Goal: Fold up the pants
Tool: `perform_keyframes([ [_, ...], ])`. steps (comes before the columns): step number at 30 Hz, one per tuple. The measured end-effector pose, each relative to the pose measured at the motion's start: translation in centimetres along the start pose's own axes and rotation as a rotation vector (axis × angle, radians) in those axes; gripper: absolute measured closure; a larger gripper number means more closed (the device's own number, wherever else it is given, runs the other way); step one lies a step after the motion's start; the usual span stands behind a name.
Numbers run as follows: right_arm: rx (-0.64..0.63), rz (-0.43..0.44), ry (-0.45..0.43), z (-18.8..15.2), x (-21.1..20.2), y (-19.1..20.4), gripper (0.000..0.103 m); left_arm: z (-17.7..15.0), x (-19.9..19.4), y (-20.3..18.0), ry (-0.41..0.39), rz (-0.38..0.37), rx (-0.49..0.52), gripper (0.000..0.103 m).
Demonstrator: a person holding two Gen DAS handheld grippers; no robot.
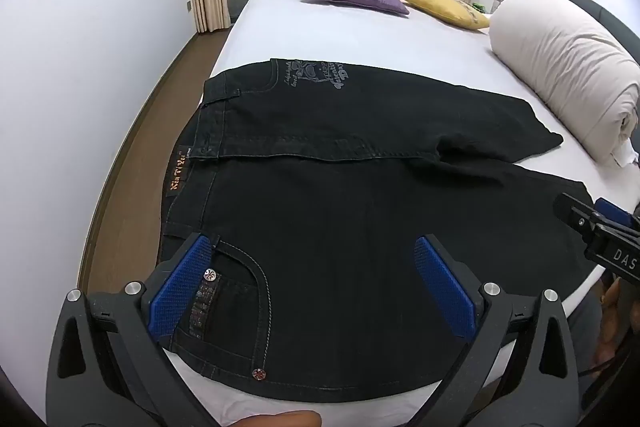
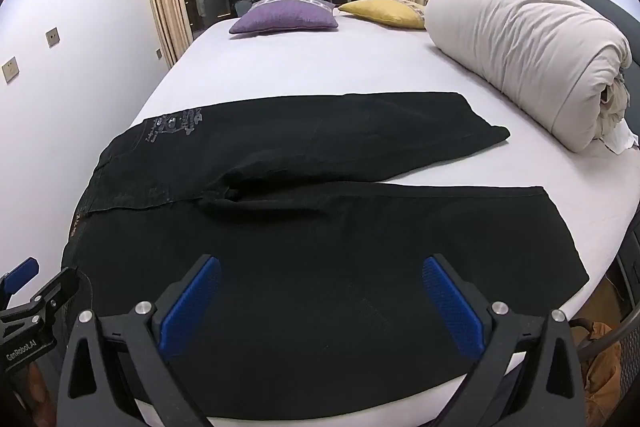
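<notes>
Lying flat across the white bed, black pants. Hovering above, left gripper and right gripper, fingers wide, holding nothing.

Orange "Xin Ti Yu" on the waistband label of the pants; grey printed lettering by the far pocket, too small to read; "DAS" on the right gripper; "GenRobot.AI" on the left gripper.
</notes>
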State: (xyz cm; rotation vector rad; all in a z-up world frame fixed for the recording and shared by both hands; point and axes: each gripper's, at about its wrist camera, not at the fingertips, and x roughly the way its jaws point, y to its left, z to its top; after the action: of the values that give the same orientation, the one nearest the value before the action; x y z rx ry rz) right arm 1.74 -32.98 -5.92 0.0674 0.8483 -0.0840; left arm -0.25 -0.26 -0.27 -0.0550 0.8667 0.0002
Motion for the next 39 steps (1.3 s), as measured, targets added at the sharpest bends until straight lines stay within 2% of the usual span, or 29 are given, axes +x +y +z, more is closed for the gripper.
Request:
perform_keyframes([
  [39,-0.012,0.001,0.019,-0.62,0.07,0.68,0.0,-0.26,-0.03,-0.07,0.008,-0.007,-0.002,0.0],
])
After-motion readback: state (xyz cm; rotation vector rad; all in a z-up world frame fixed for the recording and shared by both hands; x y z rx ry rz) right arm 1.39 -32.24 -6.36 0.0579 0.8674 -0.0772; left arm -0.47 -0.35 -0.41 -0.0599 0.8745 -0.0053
